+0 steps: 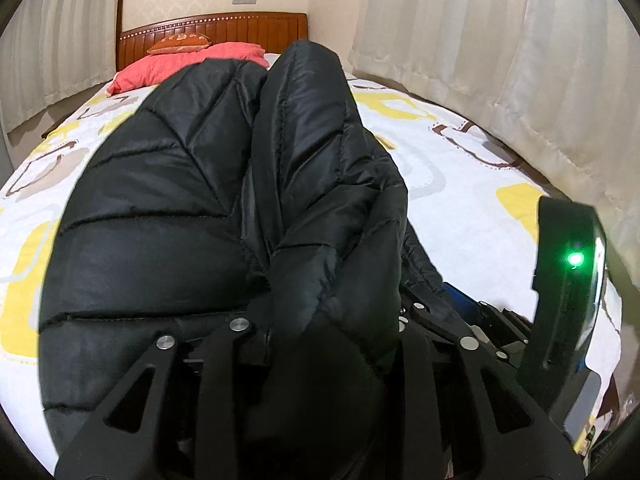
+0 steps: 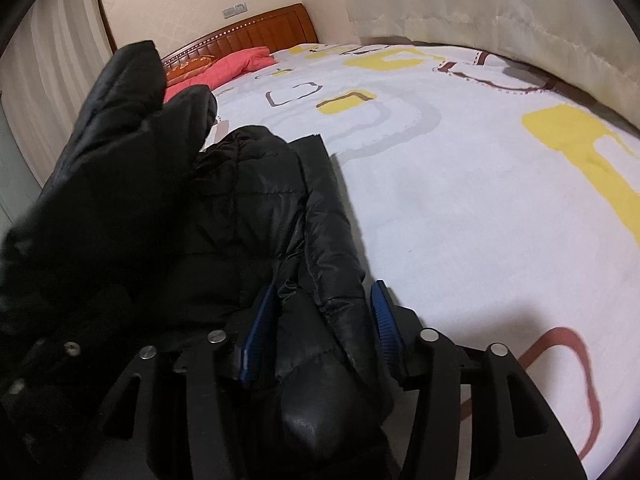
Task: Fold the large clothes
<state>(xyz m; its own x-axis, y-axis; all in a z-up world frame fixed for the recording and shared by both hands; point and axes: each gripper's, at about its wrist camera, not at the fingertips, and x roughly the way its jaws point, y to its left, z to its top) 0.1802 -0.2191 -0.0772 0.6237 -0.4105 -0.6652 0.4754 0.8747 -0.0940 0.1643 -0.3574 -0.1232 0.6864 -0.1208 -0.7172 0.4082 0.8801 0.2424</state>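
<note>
Currently black jacket (image 2: 256, 216) is bunched on the bed (image 2: 460, 208), near side. Right hand-held gripper (image 2: 320, 332) is spread around a fold; left hand-held gripper (image 1: 328, 320) grip cannot be told, jacket covering it.

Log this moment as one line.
Fold stage: mid-fold | black quilted puffer jacket: on patterned bedsheet | left hand-held gripper: jacket between fingers | right hand-held gripper: jacket between fingers

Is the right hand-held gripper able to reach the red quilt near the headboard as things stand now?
Probably not. The right hand-held gripper has a fold of the black puffer jacket between its fingers, and the red quilt lies far up the bed, partly behind the raised jacket.
</note>
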